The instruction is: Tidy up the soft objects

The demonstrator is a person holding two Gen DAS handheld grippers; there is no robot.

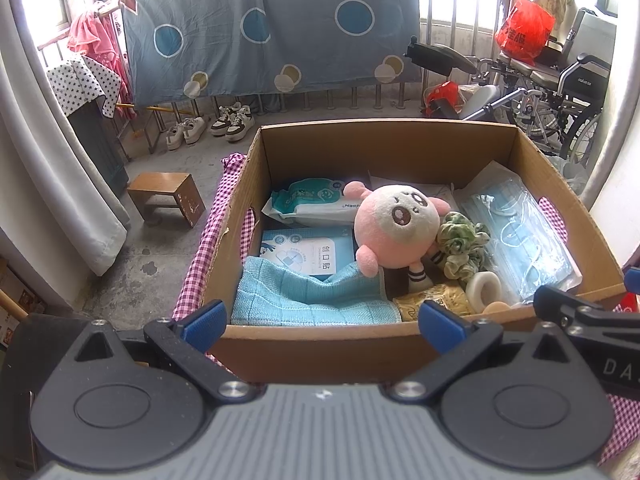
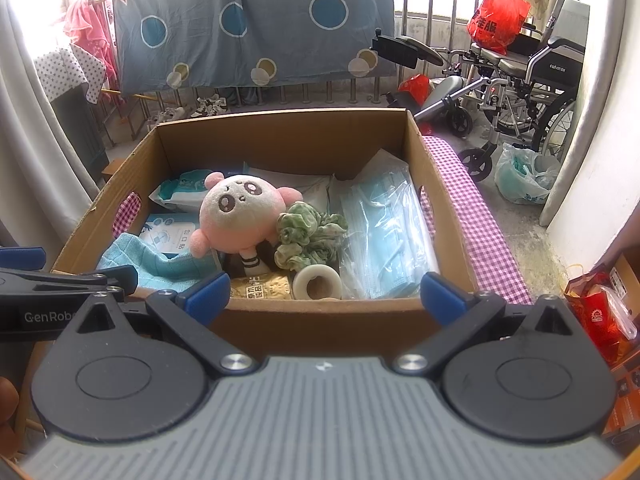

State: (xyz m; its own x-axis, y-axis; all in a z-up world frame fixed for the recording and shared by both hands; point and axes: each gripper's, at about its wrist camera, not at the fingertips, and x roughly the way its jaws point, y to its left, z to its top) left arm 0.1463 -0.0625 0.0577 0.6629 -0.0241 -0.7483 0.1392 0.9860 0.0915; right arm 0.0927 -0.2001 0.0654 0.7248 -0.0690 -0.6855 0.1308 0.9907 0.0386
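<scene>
The plush toy [image 1: 394, 226] is lying in the middle of the box [image 1: 320, 344], looking light and squashy; its round head seems the easiest hold. The left gripper [image 1: 320, 324] and right gripper [image 2: 324, 294] are hovering wide apart, empty, at the box's near wall.

Setting: enclosed balcony of a home, used for drying laundry and storage. Evidence: patterned bedsheet [image 1: 264, 28] hung on the window railing at 12 o'clock; pink garments [image 1: 94, 36] at 10 o'clock; sneakers [image 1: 232, 120] lined up below the sheet; small wooden stool [image 1: 168, 196] on bare concrete floor [image 1: 160, 240]; folded wheelchair [image 2: 528, 80] stood at 2 o'clock, red plastic bag [image 2: 498, 18] on its seat.
</scene>
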